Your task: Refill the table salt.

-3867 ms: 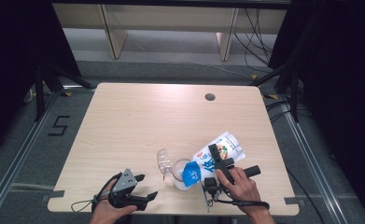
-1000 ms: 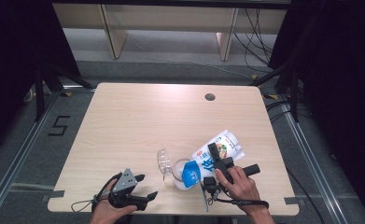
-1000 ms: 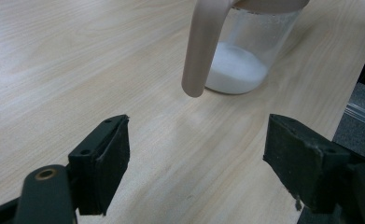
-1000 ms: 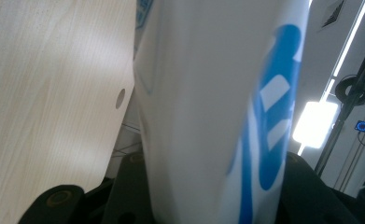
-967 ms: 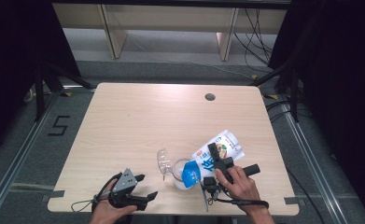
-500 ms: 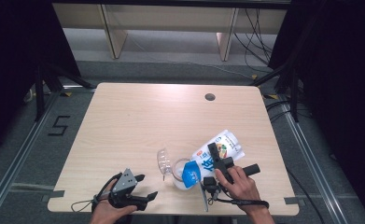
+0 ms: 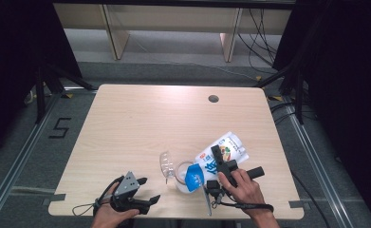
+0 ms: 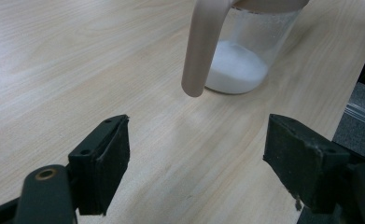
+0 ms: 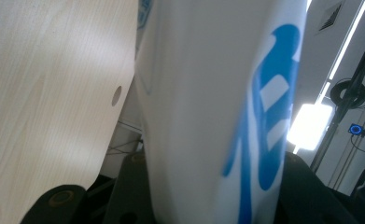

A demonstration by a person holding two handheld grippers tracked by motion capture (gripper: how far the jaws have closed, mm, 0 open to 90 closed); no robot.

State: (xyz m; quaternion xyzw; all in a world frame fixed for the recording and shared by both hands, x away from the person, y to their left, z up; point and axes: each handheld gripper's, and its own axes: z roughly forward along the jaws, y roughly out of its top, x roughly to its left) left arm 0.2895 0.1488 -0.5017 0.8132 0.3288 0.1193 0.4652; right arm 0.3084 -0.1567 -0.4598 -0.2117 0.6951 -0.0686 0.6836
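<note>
Here, a white and blue pouch [image 7: 219, 156] is gripped by the right tool [image 7: 217, 167] near the tabletop's [image 7: 145, 123] front edge, right of its middle. In the right gripper view the pouch [image 9: 208, 107] is seen clamped between the two black jaws. The pouch is tilted, its blue end lowered over the mouth of a clear glass jar [image 7: 183, 175] that stands just beside the right hand [image 7: 244, 189]. In the left gripper view the jar [image 8: 250, 51] is seen holding a layer of white powder, with a beige handle [image 8: 201, 46] hanging down its side. A clear lid [image 7: 165, 164] is seen just left of the jar. The left tool [image 7: 145, 190] is held by the left hand [image 7: 108, 214] near the front-left corner, its jaws spread wide apart with nothing between them, well apart from the jar.
</note>
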